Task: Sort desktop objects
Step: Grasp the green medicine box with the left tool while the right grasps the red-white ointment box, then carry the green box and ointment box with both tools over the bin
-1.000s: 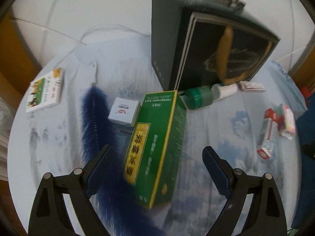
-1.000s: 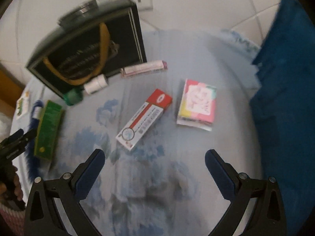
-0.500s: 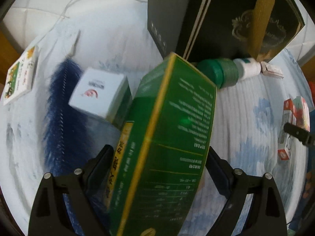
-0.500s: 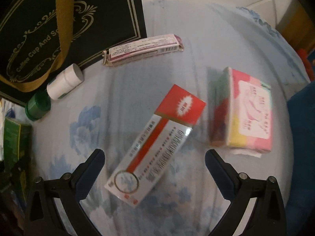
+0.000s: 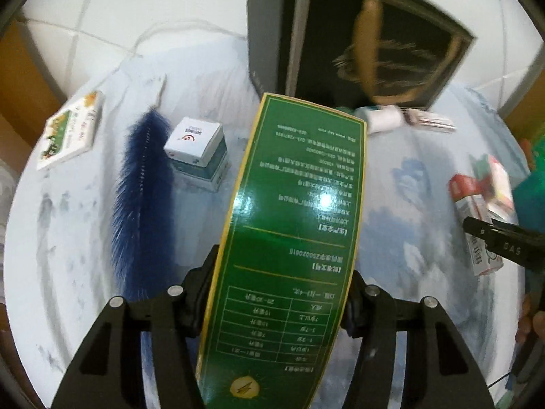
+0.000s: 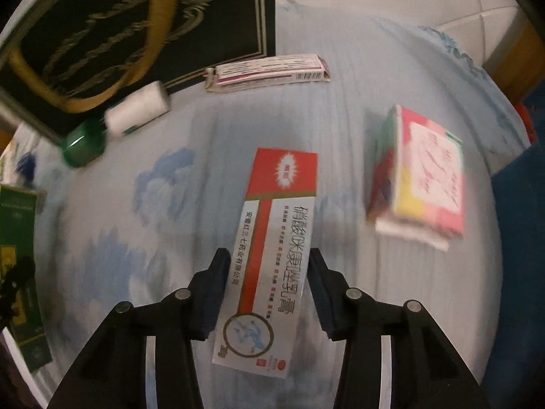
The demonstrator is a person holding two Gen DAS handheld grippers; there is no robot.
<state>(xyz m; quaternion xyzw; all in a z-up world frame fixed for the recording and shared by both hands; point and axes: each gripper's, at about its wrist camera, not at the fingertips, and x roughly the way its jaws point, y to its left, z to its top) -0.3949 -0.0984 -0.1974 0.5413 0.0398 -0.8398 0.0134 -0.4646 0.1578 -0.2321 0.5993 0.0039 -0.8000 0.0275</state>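
Observation:
A long green box stands tilted between the fingers of my left gripper. Its jaws are closing and the pads press on its two long sides; its far end rises in front of the black gift bag. In the right wrist view a red and white carton lies flat on the blue cloth. My right gripper points down over its near half, jaws closing, pads against its long edges. The green box shows at that view's left edge.
A blue feather, a small white box and a yellow-green packet lie left of the green box. A green-capped white bottle, a slim pink carton and a pink-yellow box lie around the red carton. White tiled floor surrounds the round table.
My left jaws have drawn in onto the green box, which now stands tilted up. My right gripper has dropped over the red and white carton and its jaws have narrowed onto it.

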